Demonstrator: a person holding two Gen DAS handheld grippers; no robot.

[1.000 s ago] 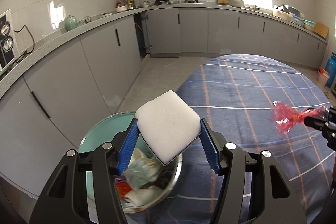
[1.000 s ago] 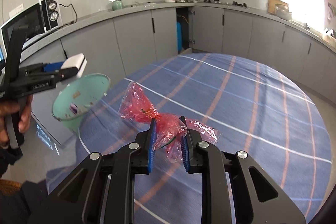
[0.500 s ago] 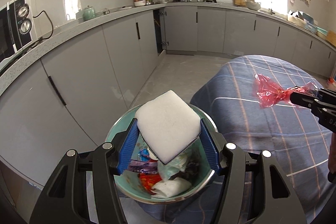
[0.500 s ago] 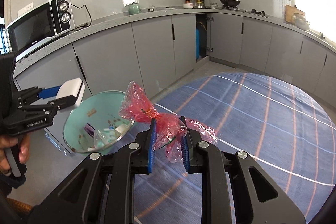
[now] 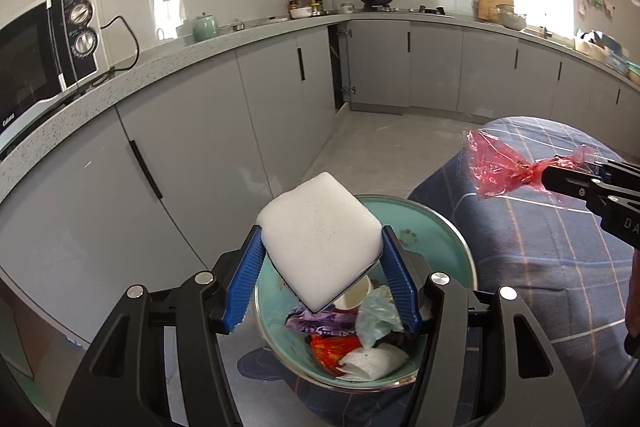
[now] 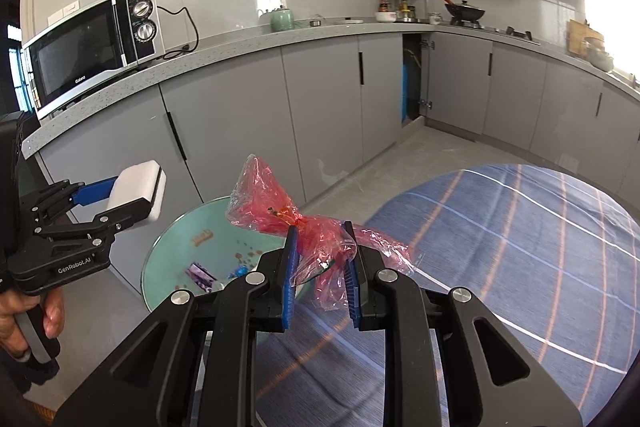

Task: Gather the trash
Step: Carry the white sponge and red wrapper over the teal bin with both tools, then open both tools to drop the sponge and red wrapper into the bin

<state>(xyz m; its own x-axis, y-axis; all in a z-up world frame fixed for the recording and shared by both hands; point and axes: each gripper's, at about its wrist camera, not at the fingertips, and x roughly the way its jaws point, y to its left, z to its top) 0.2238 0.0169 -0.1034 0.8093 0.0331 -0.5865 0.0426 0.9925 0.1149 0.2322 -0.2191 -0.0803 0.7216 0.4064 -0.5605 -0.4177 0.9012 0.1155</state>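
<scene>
Both tools have swung left toward the teal bin [image 5: 440, 227]: left tool [image 5: 320, 255] pinching a white sponge [image 5: 320, 239], right tool [image 6: 320, 267] pinching a red wrapper [image 6: 320, 239].

The white sponge [image 5: 320, 239] in the left claw [image 5: 320, 275] hangs over the trash-filled green bin [image 5: 440, 227], partly blocking its mouth.

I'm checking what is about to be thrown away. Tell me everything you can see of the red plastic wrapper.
The red plastic wrapper is thin, see-through, crinkled film, pinched at its middle so both ends flare out. The right gripper is shut on it, blue pads pressing the bunched part. Small green and orange bits show inside. It hangs in the air at the edge of the striped tablecloth, beside the green trash bin, touching nothing but the gripper.
</scene>
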